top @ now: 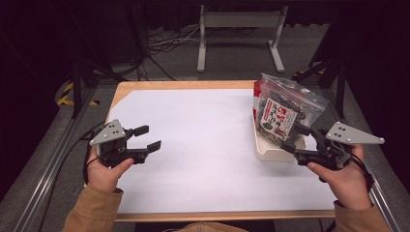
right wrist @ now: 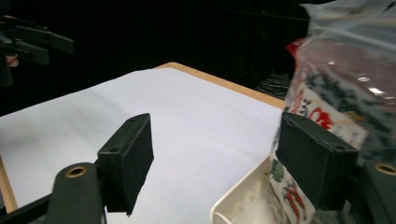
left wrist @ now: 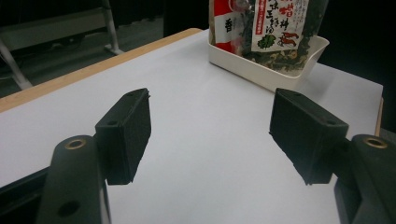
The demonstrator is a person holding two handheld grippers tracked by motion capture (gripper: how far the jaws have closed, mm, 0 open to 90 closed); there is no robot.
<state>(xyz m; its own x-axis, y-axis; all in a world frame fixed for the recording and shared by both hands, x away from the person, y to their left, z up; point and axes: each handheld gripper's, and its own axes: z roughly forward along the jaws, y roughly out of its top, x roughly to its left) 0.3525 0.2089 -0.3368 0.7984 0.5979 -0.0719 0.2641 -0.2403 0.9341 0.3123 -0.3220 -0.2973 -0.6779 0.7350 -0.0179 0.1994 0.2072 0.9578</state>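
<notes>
A clear zip bag of dark dried food (top: 283, 108) with a red and white label stands upright in a white tray (top: 270, 152) at the table's right side. My right gripper (top: 296, 139) is at the tray's near right corner, jaws open and nothing between them. In the right gripper view (right wrist: 215, 154) one jaw is just in front of the bag (right wrist: 345, 84), above the tray's rim (right wrist: 243, 196); whether it touches the bag I cannot tell. My left gripper (top: 147, 137) hovers open over the white sheet at the left, empty (left wrist: 210, 135), facing the bag (left wrist: 271, 28) and tray (left wrist: 280, 77).
A white sheet (top: 203, 145) covers most of the wooden table (top: 183, 85). Beyond the far edge stand a grey metal frame (top: 239, 34) and floor cables (top: 164, 41). Metal rails (top: 53, 159) run along both sides of the table.
</notes>
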